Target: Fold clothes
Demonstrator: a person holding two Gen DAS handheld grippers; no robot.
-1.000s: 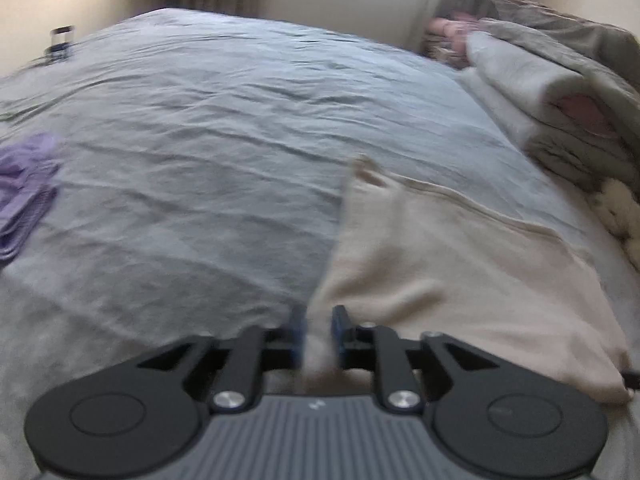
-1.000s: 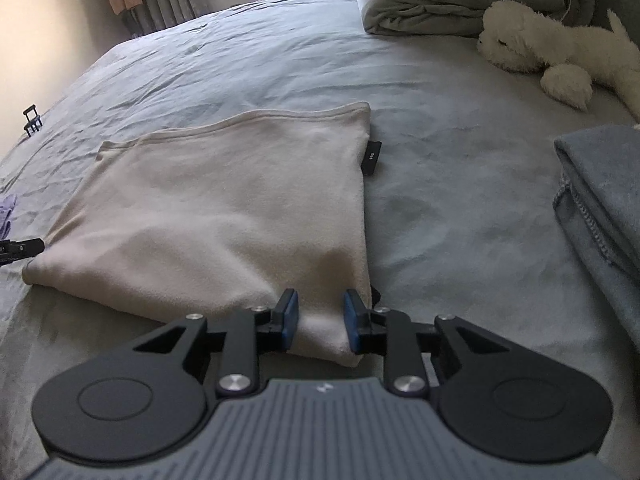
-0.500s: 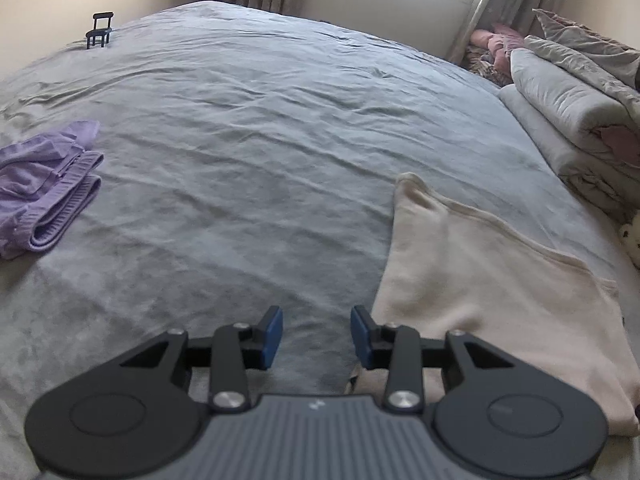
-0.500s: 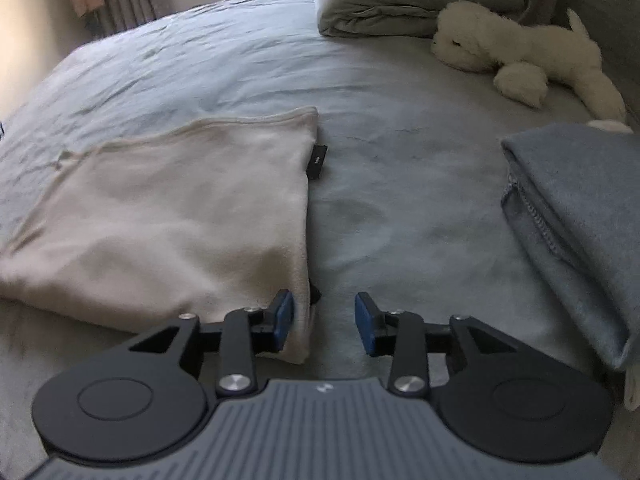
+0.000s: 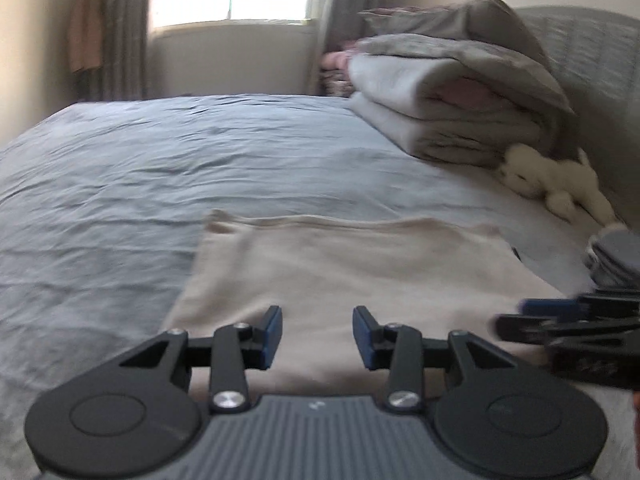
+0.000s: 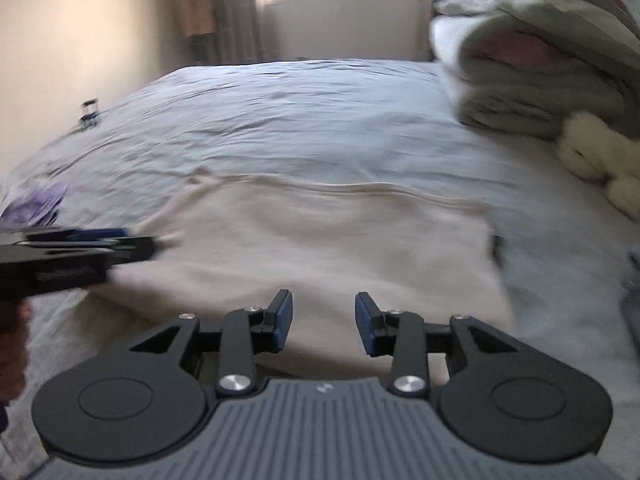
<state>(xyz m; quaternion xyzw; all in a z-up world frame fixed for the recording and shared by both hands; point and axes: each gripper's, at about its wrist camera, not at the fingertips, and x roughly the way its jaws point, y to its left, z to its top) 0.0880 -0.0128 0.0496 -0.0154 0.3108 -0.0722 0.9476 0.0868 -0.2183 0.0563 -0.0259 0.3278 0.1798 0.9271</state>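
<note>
A cream garment [image 5: 360, 272] lies folded flat on the grey bed cover [image 5: 200, 160], its near edge just under both grippers. My left gripper [image 5: 318, 328] hovers over the garment's near left part, jaws opening, nothing between the pads. My right gripper [image 6: 323, 316] hovers over the cream garment [image 6: 320, 240] near its right part, jaws opening and empty too. The right gripper [image 5: 560, 316] shows blurred at the right edge of the left wrist view. At the left edge of the right wrist view is the left gripper [image 6: 100, 240].
Folded blankets [image 5: 440, 100] and a white plush toy [image 5: 552, 184] sit at the head of the bed on the right. A grey folded pile [image 5: 616, 256] lies right of the garment. A purple garment [image 6: 36, 204] lies far left. A window is behind the bed.
Both grippers let go of the cream garment's near corners and opened. Both views then swung toward the garment's middle, so each gripper now shows in the other's view.
</note>
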